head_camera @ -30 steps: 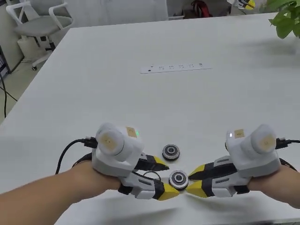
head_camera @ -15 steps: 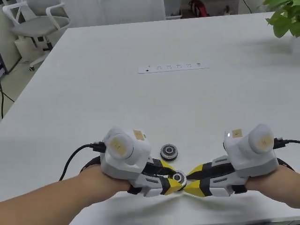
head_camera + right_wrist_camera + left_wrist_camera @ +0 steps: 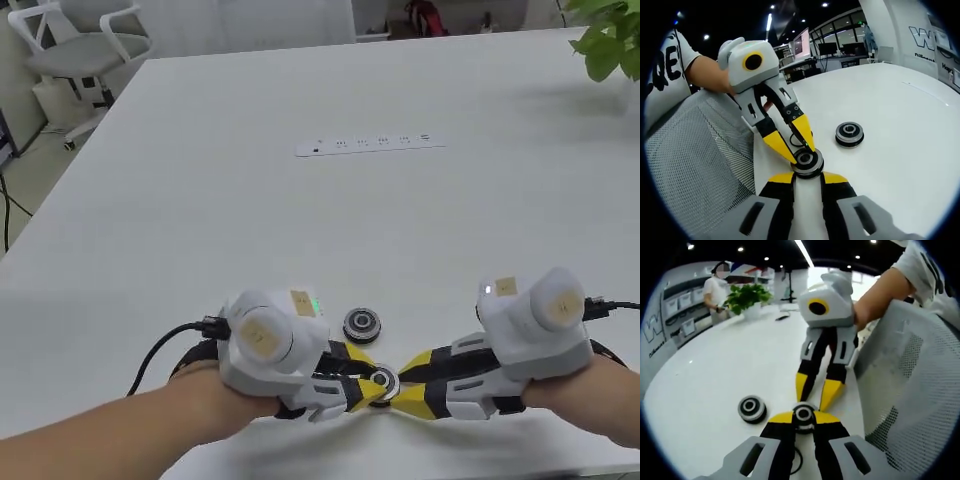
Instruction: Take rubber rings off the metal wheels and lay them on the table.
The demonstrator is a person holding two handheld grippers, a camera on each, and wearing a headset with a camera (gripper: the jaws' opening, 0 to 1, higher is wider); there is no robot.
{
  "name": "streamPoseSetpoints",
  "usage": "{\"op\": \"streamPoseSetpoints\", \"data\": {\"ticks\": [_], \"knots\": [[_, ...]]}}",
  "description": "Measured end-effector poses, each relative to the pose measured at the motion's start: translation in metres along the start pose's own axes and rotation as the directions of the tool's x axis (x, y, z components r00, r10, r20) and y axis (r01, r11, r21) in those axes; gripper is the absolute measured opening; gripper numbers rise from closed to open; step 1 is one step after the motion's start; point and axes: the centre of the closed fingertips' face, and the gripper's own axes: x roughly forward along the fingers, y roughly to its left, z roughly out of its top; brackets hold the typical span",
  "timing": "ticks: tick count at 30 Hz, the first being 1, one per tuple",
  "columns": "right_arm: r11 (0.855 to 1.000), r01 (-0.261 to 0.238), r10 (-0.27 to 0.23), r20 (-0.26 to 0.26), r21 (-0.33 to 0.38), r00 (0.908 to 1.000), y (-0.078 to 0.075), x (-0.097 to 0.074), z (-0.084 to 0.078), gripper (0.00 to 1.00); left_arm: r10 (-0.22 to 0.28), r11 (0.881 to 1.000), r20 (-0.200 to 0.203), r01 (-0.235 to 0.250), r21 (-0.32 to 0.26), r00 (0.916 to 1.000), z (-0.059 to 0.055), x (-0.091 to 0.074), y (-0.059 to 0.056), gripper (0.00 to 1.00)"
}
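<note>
Left gripper (image 3: 362, 388) and right gripper (image 3: 403, 388) each pinch the near wheel (image 3: 380, 380) from opposite sides. It lies flat, hub up, by the table's (image 3: 300, 220) near edge, with open surface beyond. The second wheel (image 3: 362, 324) sits just behind, apart. The gripper views show a mesh chair back (image 3: 900, 390) against that edge.

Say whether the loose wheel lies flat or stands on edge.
Flat: the loose wheel rests face up on the table.
</note>
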Motion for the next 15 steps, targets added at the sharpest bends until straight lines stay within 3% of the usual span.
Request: {"op": "streamPoseSetpoints", "data": {"ticks": [13,14,15], "knots": [[1.000,0.011,-0.011,-0.004,0.006,0.9999,-0.0006,-0.0030,-0.0032,0.09,0.013,1.000,0.005,-0.013,0.013,0.9999,0.0004,-0.0001,-0.0003,0.13],[0.999,0.032,-0.032,-0.016,0.006,0.9994,-0.0044,-0.0037,-0.0049,0.03,0.012,1.000,0.005,-0.012,0.013,0.9999,0.0005,-0.0001,-0.0004,0.13],[1.000,0.018,-0.018,-0.017,0.001,0.9997,-0.0030,-0.0032,-0.0052,0.01,0.012,1.000,0.006,-0.012,0.013,0.9999,0.0006,0.0000,-0.0004,0.13]]}}
